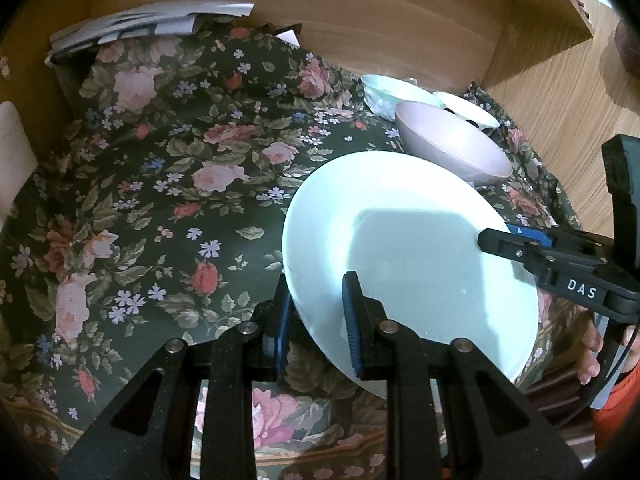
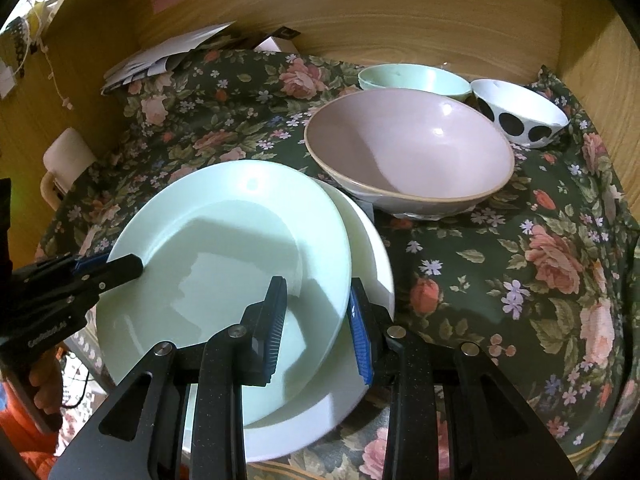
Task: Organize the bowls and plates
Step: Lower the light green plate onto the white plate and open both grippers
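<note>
A pale green plate (image 2: 224, 248) lies partly on a white plate (image 2: 372, 256) on the floral cloth; the green plate also fills the left wrist view (image 1: 408, 256). My left gripper (image 1: 318, 312) straddles the green plate's near left rim, one finger under and one over; it shows in the right wrist view (image 2: 120, 268). My right gripper (image 2: 318, 320) straddles the plate's right rim and shows in the left wrist view (image 1: 496, 240). Whether either pinches tight is unclear. A pink bowl (image 2: 408, 152), a mint bowl (image 2: 416, 78) and a black-dotted white bowl (image 2: 520, 110) stand behind.
A floral cloth (image 1: 160, 200) covers the table. Wooden walls (image 2: 400, 12) close the back and the right side. Papers (image 1: 148, 26) lie at the back left. A white mug (image 2: 66, 160) stands at the left edge.
</note>
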Demonstrator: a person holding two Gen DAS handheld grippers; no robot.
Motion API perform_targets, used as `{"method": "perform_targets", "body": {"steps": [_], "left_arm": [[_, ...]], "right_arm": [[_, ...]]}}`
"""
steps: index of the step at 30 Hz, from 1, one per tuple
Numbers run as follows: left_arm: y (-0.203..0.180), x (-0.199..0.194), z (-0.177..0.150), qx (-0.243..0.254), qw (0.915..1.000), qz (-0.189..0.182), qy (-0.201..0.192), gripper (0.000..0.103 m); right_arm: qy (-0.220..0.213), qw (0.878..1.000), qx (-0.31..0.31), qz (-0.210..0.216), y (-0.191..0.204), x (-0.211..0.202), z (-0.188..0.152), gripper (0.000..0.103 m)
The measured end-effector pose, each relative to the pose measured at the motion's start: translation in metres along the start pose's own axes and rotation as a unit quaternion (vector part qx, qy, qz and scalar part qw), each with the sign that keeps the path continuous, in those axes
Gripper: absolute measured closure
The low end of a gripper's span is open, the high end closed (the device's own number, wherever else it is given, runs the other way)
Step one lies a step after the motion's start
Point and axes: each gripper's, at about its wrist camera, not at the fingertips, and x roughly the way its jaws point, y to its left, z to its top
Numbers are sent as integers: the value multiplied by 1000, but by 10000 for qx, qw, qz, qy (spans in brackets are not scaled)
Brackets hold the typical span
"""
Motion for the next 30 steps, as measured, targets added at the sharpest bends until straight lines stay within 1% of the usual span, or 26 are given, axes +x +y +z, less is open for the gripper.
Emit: {"method": "perform_targets", "body": {"steps": [8,15,17,19,23,25,28,30], "left_arm": [[-1,3,2,60,10000,-13,52,79],[-1,5,4,111,9999,-9,121,77],[-3,5,4,133,9998,11,142,75],[-5,6,4,157,9998,-1,146,69],[-8,8,4,199,9997,-7,154,62],[-10,8,4,228,9996,-41,173,57],[-12,8,5,288,9993,-109,195,50],[-11,7,5,290,9993,-131,196,49]], "right_arm": [[8,10000,-74,-16,0,-3,-3,74],[-34,10000,-47,71,0,-7,-8,73],[-49,9999,-41,77,0,-8,-9,73],[-73,9999,-51,51,1,-10,-11,73],[-112,9999,-58,49,3,-12,-14,73],[-129,9999,-28,81,3,-13,-15,73],[-181,9998,25,85,1,-15,-18,76],[-219,9997,71,113,-1,-17,-19,76]]}}
